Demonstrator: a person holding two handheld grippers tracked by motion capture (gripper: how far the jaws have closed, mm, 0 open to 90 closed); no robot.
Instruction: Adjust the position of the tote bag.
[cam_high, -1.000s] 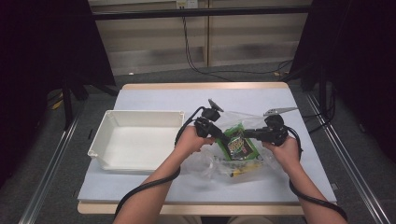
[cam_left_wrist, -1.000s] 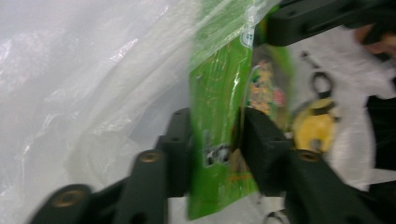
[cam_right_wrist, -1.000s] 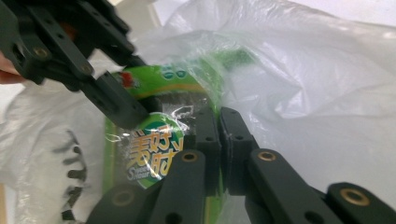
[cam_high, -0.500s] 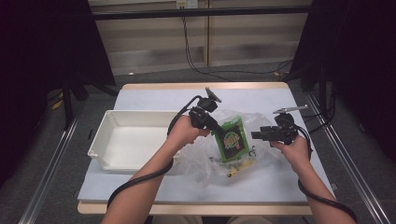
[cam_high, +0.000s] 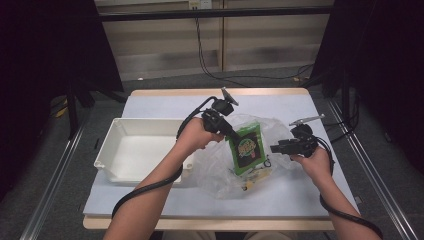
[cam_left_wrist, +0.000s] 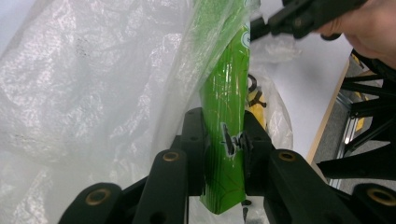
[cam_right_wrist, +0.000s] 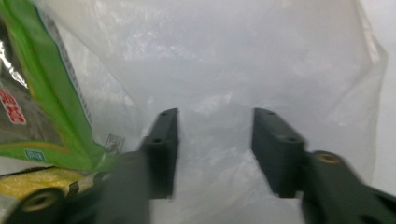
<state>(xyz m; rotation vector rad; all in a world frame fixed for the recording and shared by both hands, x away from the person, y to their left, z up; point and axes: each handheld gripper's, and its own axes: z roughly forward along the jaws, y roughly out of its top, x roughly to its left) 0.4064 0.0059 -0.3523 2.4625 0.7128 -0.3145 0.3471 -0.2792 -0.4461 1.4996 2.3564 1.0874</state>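
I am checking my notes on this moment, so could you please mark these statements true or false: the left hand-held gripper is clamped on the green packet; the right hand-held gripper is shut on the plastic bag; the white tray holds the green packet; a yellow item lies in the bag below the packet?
1. The left hand-held gripper is clamped on the green packet. True.
2. The right hand-held gripper is shut on the clear plastic bag. False: its jaws stand apart, with nothing between them.
3. The white tray holds the green packet. False: the tray looks empty, and the packet is held up at the bag, right of the tray.
4. A yellow item lies in the bag below the packet. True.
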